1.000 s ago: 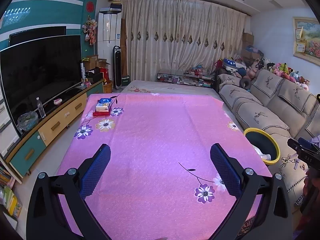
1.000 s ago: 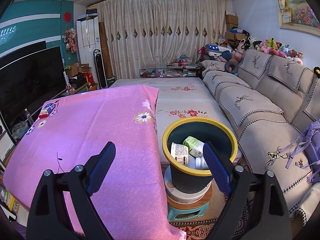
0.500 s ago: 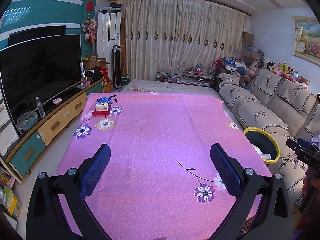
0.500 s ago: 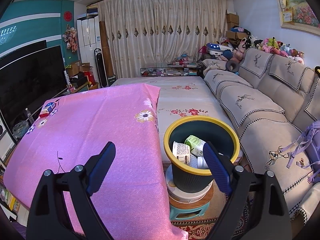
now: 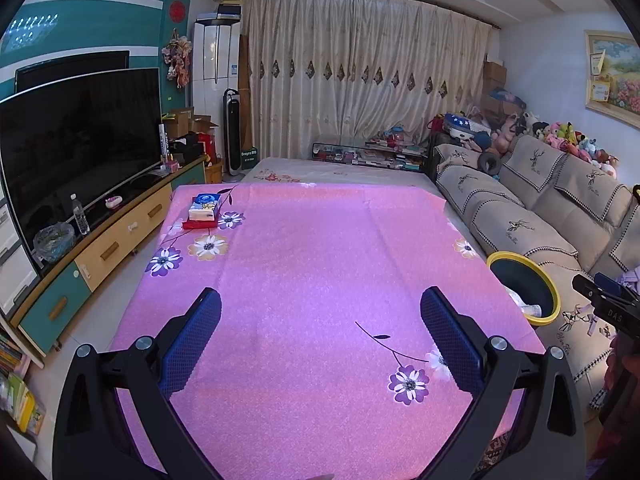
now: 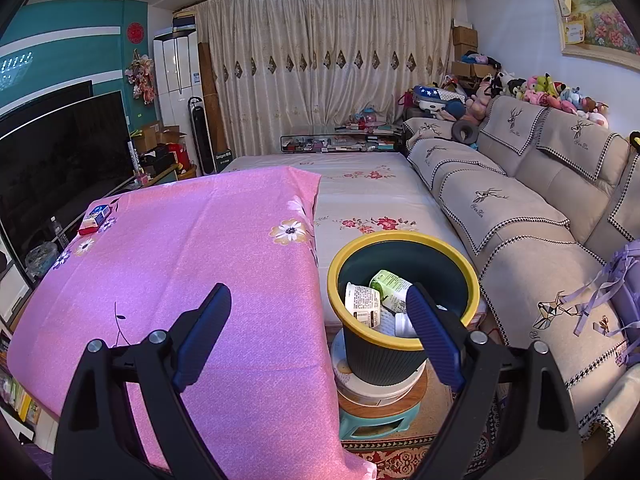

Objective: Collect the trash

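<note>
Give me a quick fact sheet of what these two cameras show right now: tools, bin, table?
left gripper: jaws wide apart, holding nothing, over the pink cloth
right gripper: jaws wide apart, holding nothing
trash bin: yellow rim, dark wall, beside the table, raised on a stool
bin contents: white carton, green carton
pink tablecloth: flower print
stacked boxes: far left corner of the cloth
</note>
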Motion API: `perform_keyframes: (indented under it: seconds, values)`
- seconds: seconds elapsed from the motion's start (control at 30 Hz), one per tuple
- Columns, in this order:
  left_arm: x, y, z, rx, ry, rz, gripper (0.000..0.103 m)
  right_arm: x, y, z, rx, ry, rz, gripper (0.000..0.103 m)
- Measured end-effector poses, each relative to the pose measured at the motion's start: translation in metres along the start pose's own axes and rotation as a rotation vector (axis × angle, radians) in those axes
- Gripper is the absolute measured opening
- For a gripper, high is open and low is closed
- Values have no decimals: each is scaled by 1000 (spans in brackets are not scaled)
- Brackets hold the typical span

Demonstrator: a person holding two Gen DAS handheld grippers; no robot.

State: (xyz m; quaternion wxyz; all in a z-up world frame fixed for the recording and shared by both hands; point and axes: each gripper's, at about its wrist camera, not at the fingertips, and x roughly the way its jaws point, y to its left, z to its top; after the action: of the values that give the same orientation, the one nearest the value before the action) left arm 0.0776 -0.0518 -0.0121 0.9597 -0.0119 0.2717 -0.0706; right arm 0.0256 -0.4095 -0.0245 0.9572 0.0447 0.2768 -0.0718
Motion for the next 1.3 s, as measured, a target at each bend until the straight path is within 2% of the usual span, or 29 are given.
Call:
perform_keyframes:
  seconds: [1.3]
  values:
    - [7,2,-4,-5,13,1,98,4,3,-4,1,7,4,84]
